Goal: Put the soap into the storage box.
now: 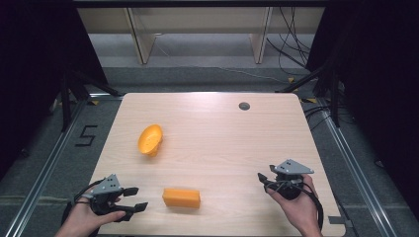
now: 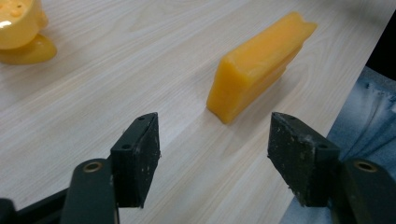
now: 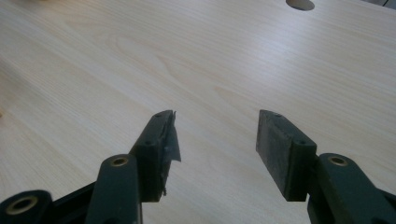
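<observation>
Wooden table [image 1: 222, 148], left tongs [image 1: 134, 198] agape, empty.

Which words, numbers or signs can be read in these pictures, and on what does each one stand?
"5": a black digit on the grey floor, left of the wooden table.
The orange block and the orange bowl-shaped piece bear no writing that can be read.

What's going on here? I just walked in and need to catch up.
A person holds a gripper in each hand at a wooden table. The left gripper points open jaws at an orange block, not touching it. The right gripper is open over bare wood. An orange cup-like piece lies farther back.
</observation>
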`<state>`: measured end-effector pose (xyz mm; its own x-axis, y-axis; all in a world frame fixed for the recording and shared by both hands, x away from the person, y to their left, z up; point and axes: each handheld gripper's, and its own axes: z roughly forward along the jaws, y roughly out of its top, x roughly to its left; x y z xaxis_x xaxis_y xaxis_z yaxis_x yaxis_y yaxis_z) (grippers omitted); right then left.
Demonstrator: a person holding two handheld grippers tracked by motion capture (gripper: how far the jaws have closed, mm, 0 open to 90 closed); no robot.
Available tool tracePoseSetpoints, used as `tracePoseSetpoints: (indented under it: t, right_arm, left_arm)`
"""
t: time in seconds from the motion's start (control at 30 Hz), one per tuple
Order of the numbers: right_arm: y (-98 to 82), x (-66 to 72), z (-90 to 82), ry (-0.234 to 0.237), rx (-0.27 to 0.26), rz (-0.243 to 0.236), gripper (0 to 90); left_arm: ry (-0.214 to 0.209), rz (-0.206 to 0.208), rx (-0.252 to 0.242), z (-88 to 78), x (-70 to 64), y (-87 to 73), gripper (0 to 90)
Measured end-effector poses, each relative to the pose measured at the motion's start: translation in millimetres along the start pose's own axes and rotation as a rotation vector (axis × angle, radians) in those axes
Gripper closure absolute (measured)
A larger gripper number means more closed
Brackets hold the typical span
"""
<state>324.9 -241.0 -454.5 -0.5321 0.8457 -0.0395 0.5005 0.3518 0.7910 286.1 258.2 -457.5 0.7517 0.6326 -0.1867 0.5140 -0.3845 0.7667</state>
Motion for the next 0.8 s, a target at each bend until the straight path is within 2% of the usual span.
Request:
tracePoseSetpoints:
  t: [0.07, 0.13, 0.2, 0.23, 0.27, 0.3, 0.33, 0.37, 0.4, 0.43, 0.47, 0.5, 0.53, 0.57, 0.6, 0.63, 0.67, 0.7, 0.73, 0.8]
  right_arm:
    - [-0.7, 1.6, 0.0, -0.010, -0.005, 0.008, 47.8]
    - [0.2, 1.4, -1.2, -0.016, 0.003, -0.008, 48.8]
    - [0.6, 1.9, -2.3, -0.010, 0.009, -0.006, 49.6]
    - [0.8, 2.6, -2.9, 0.000, 0.020, 0.016, 50.3]
    - [0.5, 1.3, -2.6, -0.007, 0.017, -0.006, 50.7]
    - [0.5, 1.4, -2.7, -0.007, 0.019, -0.006, 51.2]
    - [0.2, 1.8, -1.8, -0.009, 0.017, -0.007, 51.7]
    - [-0.2, 3.6, -1.8, -0.022, 0.016, 0.006, 52.1]
    - [-0.1, 2.6, -1.3, -0.019, 0.019, -0.012, 52.8]
    - [0.2, 2.1, -1.2, -0.012, 0.022, -0.020, 53.0]
    - [0.2, 4.0, -1.4, -0.010, 0.027, -0.012, 53.2]
    - [1.0, 4.4, -2.0, -0.004, 0.030, -0.014, 53.2]
    - [1.1, 4.1, -2.1, -0.004, 0.031, -0.034, 53.1]
    - [1.3, 4.7, -1.8, -0.007, 0.025, -0.040, 52.9]
    - [1.5, 5.2, -1.8, -0.007, 0.022, -0.036, 52.7]
    - [1.6, 5.2, -1.5, -0.003, 0.023, -0.036, 52.5]
    - [1.8, 6.3, -1.9, 0.006, 0.035, -0.013, 52.4]
    - [1.1, 4.7, -1.0, -0.006, 0.025, -0.039, 52.3]
    - [1.1, 4.7, -1.0, -0.006, 0.025, -0.039, 52.3]
    - [0.5, 4.0, -0.6, -0.002, 0.032, -0.046, 51.8]
  left_arm:
    - [-0.002, -0.015, -0.004, 1.0, -1.2, 2.0, 32.4]
    - [0.002, 0.044, 0.025, 0.9, 0.3, 7.9, 31.2]
    - [-0.004, 0.041, 0.010, 1.8, -0.6, 11.4, 31.3]
    - [-0.002, 0.060, 0.022, 0.3, 0.2, 13.5, 31.6]
    - [-0.007, 0.070, 0.031, -0.1, 0.9, 15.9, 32.0]
    - [-0.011, 0.061, 0.039, -0.1, -0.9, 18.9, 32.1]
    - [-0.009, 0.101, 0.048, -0.5, 0.1, 22.1, 32.2]
    - [-0.016, 0.108, 0.064, 0.5, -1.0, 25.6, 32.4]
    - [-0.030, 0.136, 0.092, 1.3, -0.9, 29.8, 32.4]
    - [-0.030, 0.136, 0.092, 1.3, -0.9, 29.8, 32.1]
    - [-0.066, 0.154, 0.155, 5.2, -1.5, 38.6, 31.4]
    - [-0.066, 0.182, 0.177, 7.1, -1.6, 43.9, 31.4]
    - [-0.052, 0.195, 0.191, 9.6, -3.1, 50.5, 31.8]
    - [-0.052, 0.195, 0.191, 9.6, -3.1, 50.5, 32.1]
    - [-0.047, 0.212, 0.235, 11.7, -3.7, 60.9, 32.0]
    - [-0.062, 0.220, 0.265, 13.1, -4.1, 66.9, 32.0]
    - [-0.070, 0.219, 0.311, 14.7, -4.8, 71.9, 31.7]
    - [-0.075, 0.240, 0.351, 16.3, -4.8, 77.5, 31.3]
    - [-0.075, 0.240, 0.351, 16.3, -4.8, 77.5, 31.3]
    - [-0.070, 0.268, 0.392, 24.8, -8.8, 93.0, 31.3]
